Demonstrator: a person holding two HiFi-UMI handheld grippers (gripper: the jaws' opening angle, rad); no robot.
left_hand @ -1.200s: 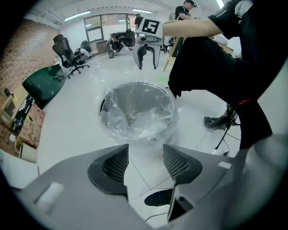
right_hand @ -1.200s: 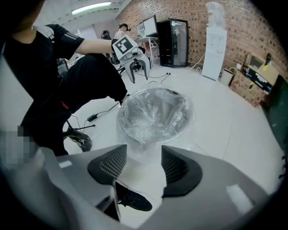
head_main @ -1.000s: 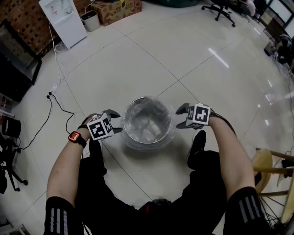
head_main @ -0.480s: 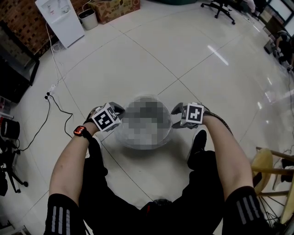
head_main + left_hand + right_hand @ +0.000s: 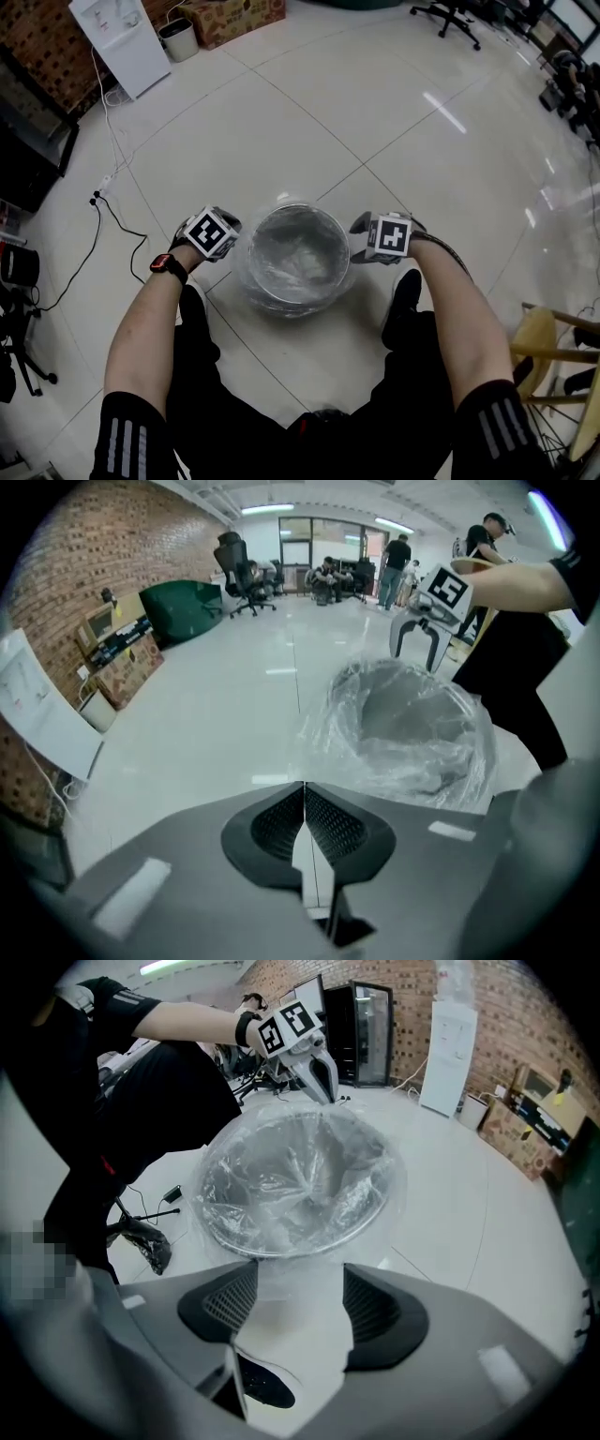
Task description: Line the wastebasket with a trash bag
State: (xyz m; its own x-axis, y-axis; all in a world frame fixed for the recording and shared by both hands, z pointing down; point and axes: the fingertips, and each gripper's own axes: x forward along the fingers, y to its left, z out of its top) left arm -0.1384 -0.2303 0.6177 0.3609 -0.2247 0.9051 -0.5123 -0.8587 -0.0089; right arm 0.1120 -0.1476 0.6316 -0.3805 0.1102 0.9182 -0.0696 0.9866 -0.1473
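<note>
White floor tiles (image 5: 309,112) hold the wastebasket (image 5: 298,207) at centre, with the trash bag (image 5: 295,258) draped over its rim. At its 9 o'clock the left gripper (image 5: 302,794) is clamped together on nothing. At 3 o'clock the right gripper (image 5: 300,1288), its jaws just widened, straddles the overhang unpinched. With neither side held, the bag may slump inward.

Head view: steeply down onto the wastebasket (image 5: 319,230) from above. Left and right gripper views: close, from opposite sides of it; all three share it.
</note>
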